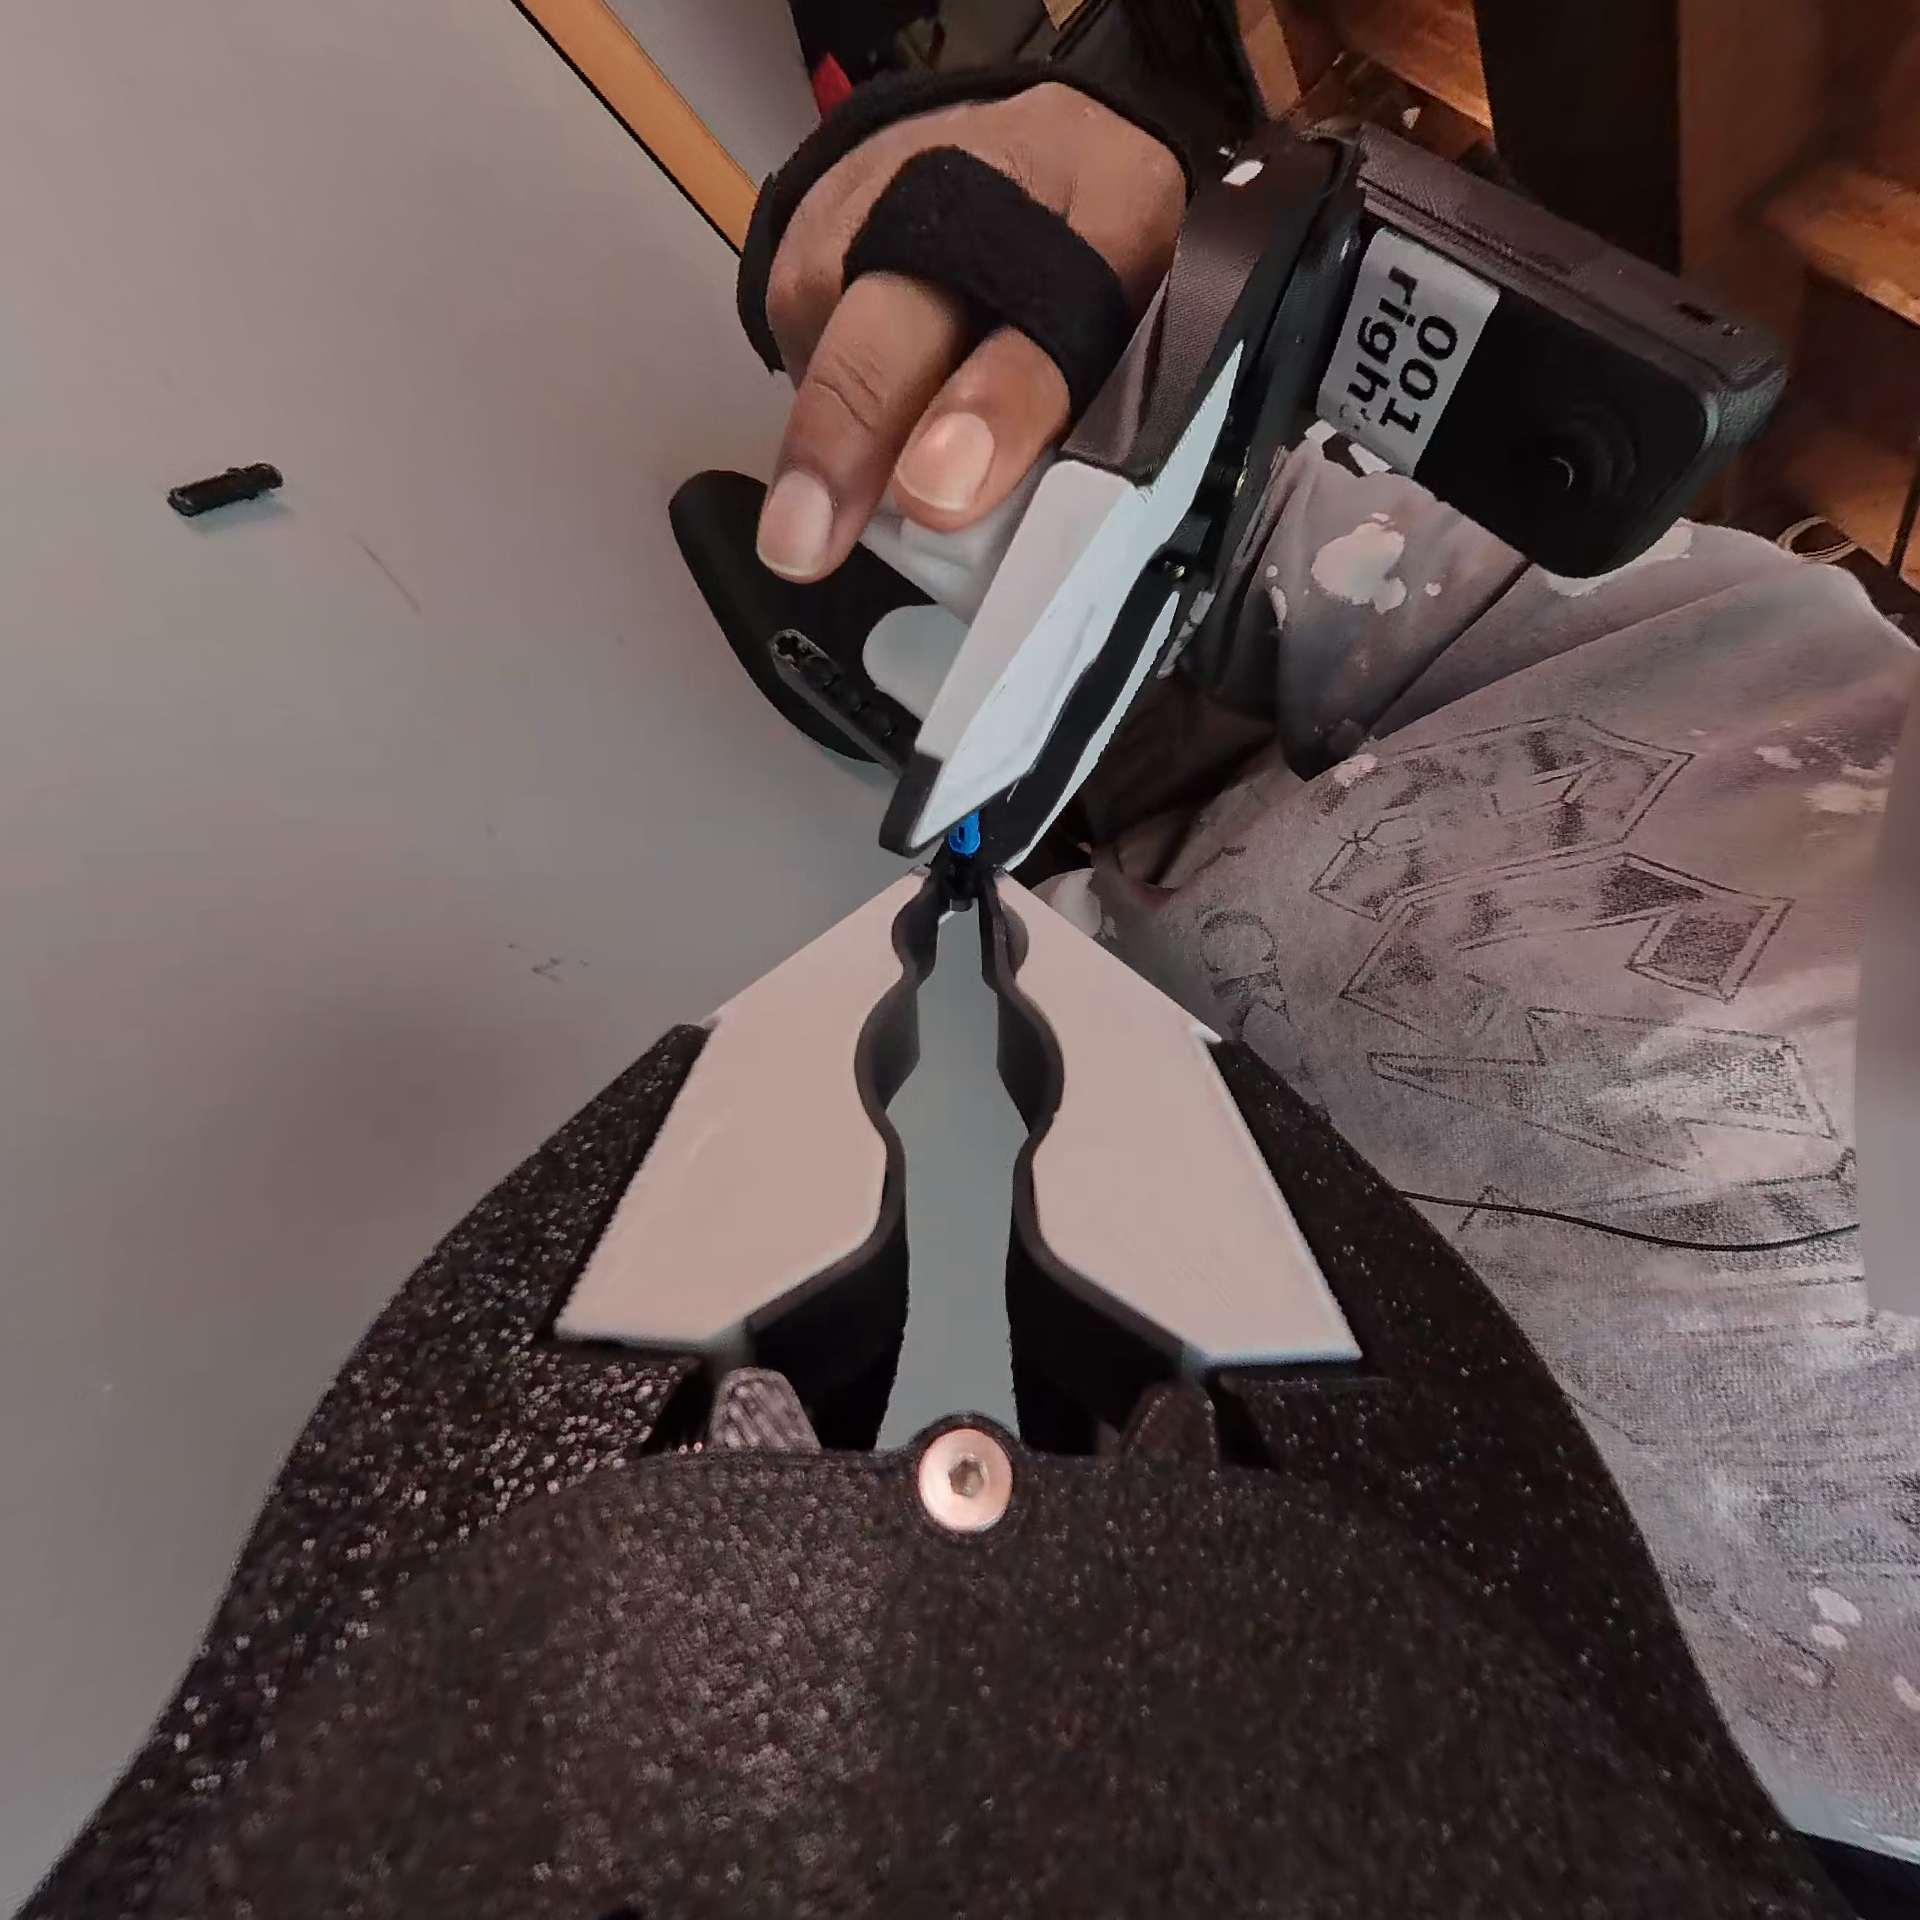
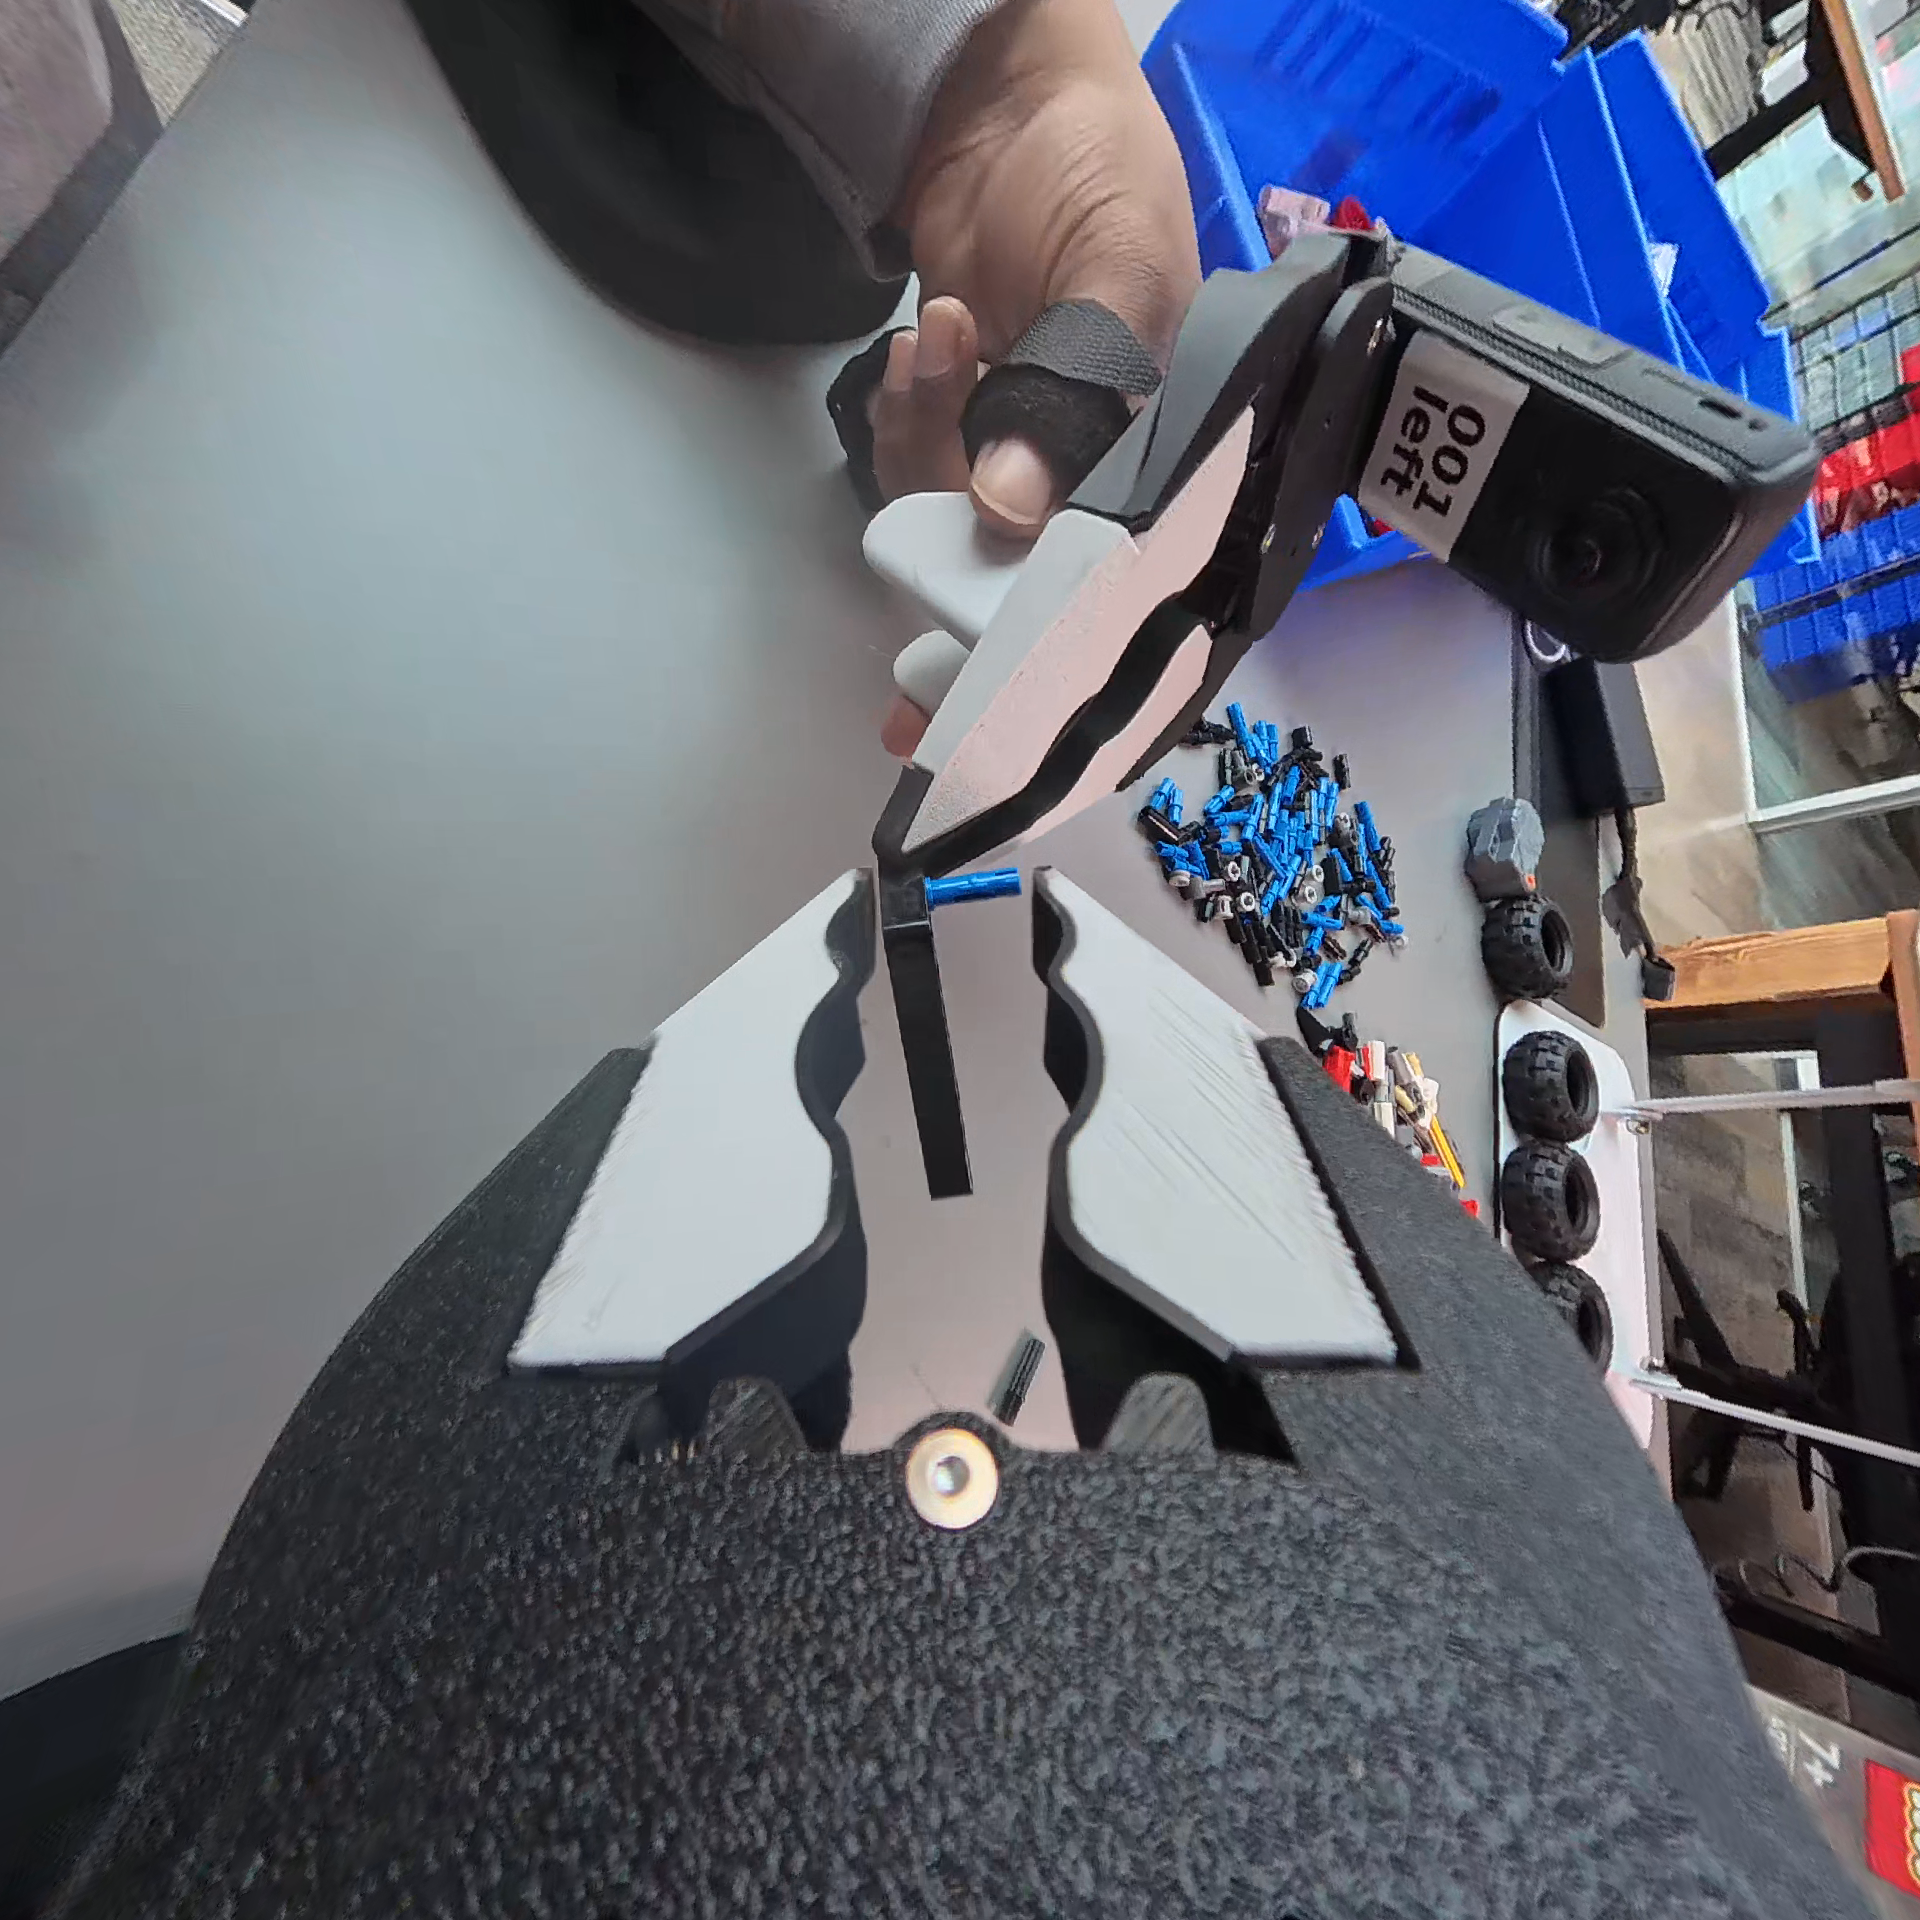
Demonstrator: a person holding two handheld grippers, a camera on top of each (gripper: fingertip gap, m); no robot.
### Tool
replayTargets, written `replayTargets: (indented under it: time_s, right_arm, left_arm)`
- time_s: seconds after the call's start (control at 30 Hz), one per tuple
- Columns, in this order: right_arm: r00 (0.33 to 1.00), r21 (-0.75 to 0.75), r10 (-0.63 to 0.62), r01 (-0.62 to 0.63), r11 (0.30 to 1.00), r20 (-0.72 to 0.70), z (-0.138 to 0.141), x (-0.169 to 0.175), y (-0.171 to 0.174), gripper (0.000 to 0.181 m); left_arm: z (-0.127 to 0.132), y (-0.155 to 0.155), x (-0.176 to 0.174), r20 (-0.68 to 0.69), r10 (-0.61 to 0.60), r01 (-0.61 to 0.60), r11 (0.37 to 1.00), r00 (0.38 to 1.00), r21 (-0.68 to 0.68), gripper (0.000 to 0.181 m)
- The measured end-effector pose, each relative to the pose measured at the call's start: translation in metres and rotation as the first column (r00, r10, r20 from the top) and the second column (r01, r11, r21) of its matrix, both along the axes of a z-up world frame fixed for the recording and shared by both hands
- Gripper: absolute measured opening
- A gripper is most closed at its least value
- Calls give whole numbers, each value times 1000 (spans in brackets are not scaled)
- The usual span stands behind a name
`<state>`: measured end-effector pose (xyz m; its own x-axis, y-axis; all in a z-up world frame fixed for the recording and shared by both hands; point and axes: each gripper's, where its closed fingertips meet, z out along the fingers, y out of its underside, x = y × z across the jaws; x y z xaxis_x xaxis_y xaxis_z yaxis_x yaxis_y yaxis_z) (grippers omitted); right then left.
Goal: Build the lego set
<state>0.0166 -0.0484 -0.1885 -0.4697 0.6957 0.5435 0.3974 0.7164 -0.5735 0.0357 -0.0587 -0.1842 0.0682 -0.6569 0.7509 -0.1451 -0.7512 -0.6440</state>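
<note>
My left gripper (image 1: pixel 961 896) is shut on the top end of a black lego beam (image 2: pixel 925 1049). The beam hangs over the grey table (image 2: pixel 416 623). A blue pin (image 2: pixel 971 886) sticks sideways out of the beam's top hole, and its tip shows in the left wrist view (image 1: pixel 968 831). My right gripper (image 2: pixel 951 889) is open, with the beam and pin between its fingers, the right fingertip just off the pin's free end. The left gripper also shows in the right wrist view (image 2: pixel 900 854), coming down from above. The right gripper shows in the left wrist view (image 1: pixel 951 821), meeting my left tips.
A pile of blue and black pins (image 2: pixel 1278 842) lies to the right, with mixed small pieces (image 2: pixel 1392 1091), black tyres (image 2: pixel 1548 1081) and a grey part (image 2: pixel 1501 842). Blue bins (image 2: pixel 1455 156) stand behind. One loose black pin (image 1: pixel 223 488) lies on the table. The tips of both grippers are at nearly the same place.
</note>
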Motion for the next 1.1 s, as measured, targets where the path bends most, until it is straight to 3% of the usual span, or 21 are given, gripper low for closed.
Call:
replayTargets:
  time_s: [0.13, 0.33, 0.43, 0.47, 0.53, 0.6, 0.67, 0.8, 0.9, 0.97, 1.1]
  right_arm:
    - [1000, 26, 13, -14, 1000, 10, -1, -1, -3, 25]
    - [998, -61, -57, 58, 996, 17, -3, -2, 0, 24]
    - [990, -75, -127, 122, 990, -58, -3, -6, 10, 25]
    - [988, -115, -142, 134, 984, -65, -3, -5, 11, 27]
    - [987, -215, -159, 149, 965, -33, -4, 1, 13, 58]
    - [987, -281, -163, 155, 947, -8, -5, 12, 20, 61]
    - [977, -289, -205, 213, 933, 58, -17, 25, 38, 60]
    - [953, -363, -232, 289, 886, 193, -48, 44, 55, 61]
    - [966, -417, -137, 219, 882, 218, -59, 43, 30, 50]
    - [970, -414, -80, 172, 894, 230, -64, 42, 16, 20]
    - [972, -299, -128, 185, 936, 199, -69, 39, 25, 10]
  left_arm:
    - [-1, -2, -1, 1, -14, 14, 1000, 1000, -18, 6]
    - [-2, 3, -2, -12, 15, -15, 1000, 1000, -3, 6]
    - [-3, 13, -8, -87, 87, -72, 984, 992, 164, 6]
    - [-5, 17, -10, -134, 122, -85, 963, 983, 258, 6]
    - [-11, 25, -16, -234, 202, -72, 882, 951, 467, 6]
    - [-18, 25, -18, -303, 242, 0, 781, 922, 625, 7]
    - [-25, 23, -16, -345, 249, 64, 722, 905, 689, 7]
    - [-46, 7, -6, -416, 156, 197, 700, 896, 687, 6]
    - [-52, -5, 3, -440, 102, 260, 681, 892, 684, 7]
    - [-54, -6, 4, -448, 104, 269, 673, 888, 689, 7]
    - [-55, 16, -9, -458, 227, 209, 663, 859, 719, 9]
